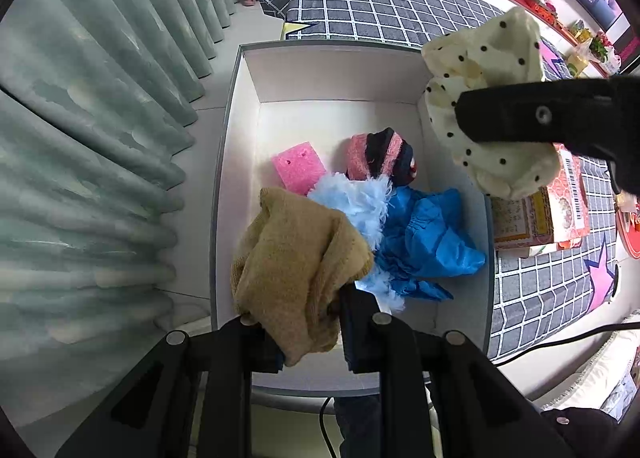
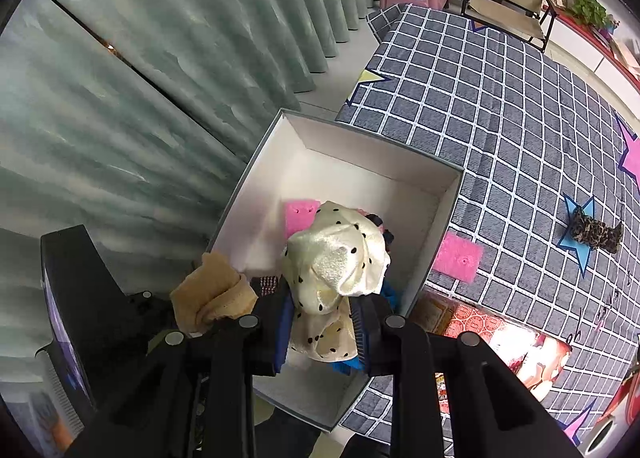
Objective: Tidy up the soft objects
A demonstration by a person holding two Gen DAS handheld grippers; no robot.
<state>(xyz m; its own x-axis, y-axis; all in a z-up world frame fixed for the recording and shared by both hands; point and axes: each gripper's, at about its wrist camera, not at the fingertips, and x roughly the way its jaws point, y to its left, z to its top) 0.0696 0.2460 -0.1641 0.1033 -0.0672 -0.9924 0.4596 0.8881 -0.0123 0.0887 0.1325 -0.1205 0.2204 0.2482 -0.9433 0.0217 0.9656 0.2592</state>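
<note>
While you hold both tools over it, the grey checked cloth [image 2: 520, 130] stretches wide and mostly bare to the right, with the green curtain [image 1: 100, 138] closing in tight along the left side of the white box [image 1: 248, 106]. The box sits at the cloth's left edge, its far half showing bare floor and its near half crowded. Inside lie a blue crinkled cover [image 1: 432, 238], a pale blue fluffy piece [image 1: 360, 206], a pink-and-dark striped knit [image 1: 380, 158] and a pink sponge [image 1: 298, 170] near the left wall. Your left gripper [image 1: 304, 322] is pinching the tan knitted cloth [image 1: 296, 258] just above the near left corner. Your right gripper [image 2: 320, 330] is clamped on the cream dotted fabric [image 2: 336, 258], hanging over the box's right rim. Outside on the cloth, a second pink sponge [image 2: 458, 258] lies just beside the right wall, and a leopard-print scrunchie [image 2: 594, 234] rests well apart.
</note>
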